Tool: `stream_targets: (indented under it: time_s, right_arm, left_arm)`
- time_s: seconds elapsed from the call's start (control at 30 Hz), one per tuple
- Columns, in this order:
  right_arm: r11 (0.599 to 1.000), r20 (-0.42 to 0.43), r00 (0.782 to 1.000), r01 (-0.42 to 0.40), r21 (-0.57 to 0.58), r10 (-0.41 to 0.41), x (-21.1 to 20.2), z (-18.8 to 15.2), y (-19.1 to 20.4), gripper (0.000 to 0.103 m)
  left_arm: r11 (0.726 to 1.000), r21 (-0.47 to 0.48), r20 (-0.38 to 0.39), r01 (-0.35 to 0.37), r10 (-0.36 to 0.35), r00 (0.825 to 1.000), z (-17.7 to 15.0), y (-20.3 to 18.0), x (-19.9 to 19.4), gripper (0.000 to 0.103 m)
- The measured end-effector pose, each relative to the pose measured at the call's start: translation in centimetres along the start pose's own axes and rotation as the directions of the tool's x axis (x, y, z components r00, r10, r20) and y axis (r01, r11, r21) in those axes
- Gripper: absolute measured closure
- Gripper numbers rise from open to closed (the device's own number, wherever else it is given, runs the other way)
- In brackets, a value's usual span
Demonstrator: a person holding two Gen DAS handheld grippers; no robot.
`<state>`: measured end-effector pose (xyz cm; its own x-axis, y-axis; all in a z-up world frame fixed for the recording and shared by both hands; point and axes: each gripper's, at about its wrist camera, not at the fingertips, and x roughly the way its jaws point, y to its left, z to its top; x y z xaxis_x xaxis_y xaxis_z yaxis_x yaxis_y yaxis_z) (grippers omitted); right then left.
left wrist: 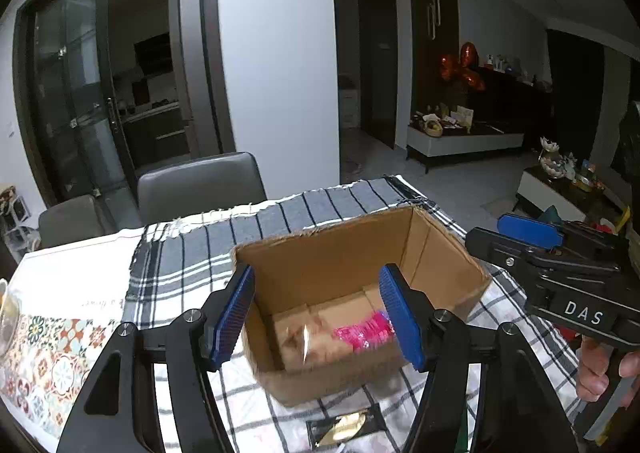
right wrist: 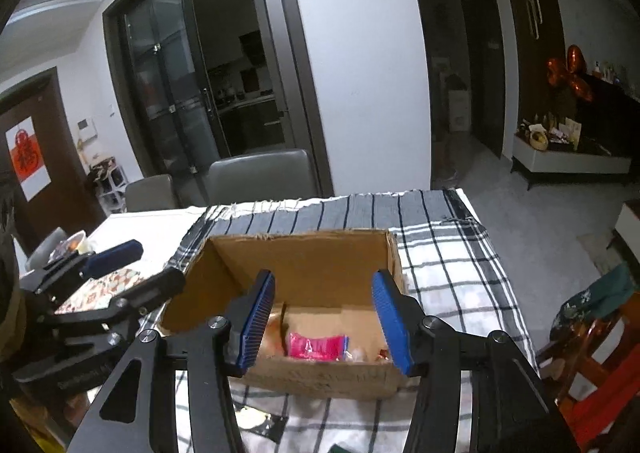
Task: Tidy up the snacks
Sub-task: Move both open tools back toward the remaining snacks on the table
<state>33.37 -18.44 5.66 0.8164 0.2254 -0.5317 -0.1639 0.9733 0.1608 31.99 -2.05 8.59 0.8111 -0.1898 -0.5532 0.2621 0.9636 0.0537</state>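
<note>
Two grippers hang over a table whose checked cloth (left wrist: 192,253) spreads from 9 o'clock to 3 o'clock in both wrist views, with grey chairs (left wrist: 200,181) behind it at 11 o'clock. On the cloth, at the centre, stands an open cardboard box (left wrist: 340,253), its far wall upright. The left gripper (left wrist: 316,317) points down at the box with its blue pads standing wide apart and nothing between them; the right gripper (right wrist: 324,323) does likewise, jaws moderately spread and gripping nothing. Inside the box, a pink snack packet (right wrist: 316,347) lies on the floor near the front wall, with a clear-wrapped snack (left wrist: 304,337) just beside it toward 9 o'clock. Outside the box, at 6 o'clock in the left view, a dark packet with gold print (left wrist: 344,427) lies on the cloth.
</note>
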Motion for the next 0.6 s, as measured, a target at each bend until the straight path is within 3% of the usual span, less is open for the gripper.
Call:
stream_targets:
  time_s: [0.1, 0.6]
  right_arm:
    - [1.000, 0.004, 1.000, -0.004, -0.012, 0.004, -1.1, -0.8, 0.4, 0.051]
    - [0.999, 0.016, 1.000, -0.025, 0.025, 0.025, -7.9, -7.1, 2.9, 0.051]
  left_arm:
    - [1.000, 0.008, -0.010, -0.019, 0.019, 1.000, -0.9, -0.4, -1.2, 0.039]
    - [0.995, 0.078, 0.073, 0.064, -0.069, 0.995, -6.7, -2.0, -8.9, 0.040]
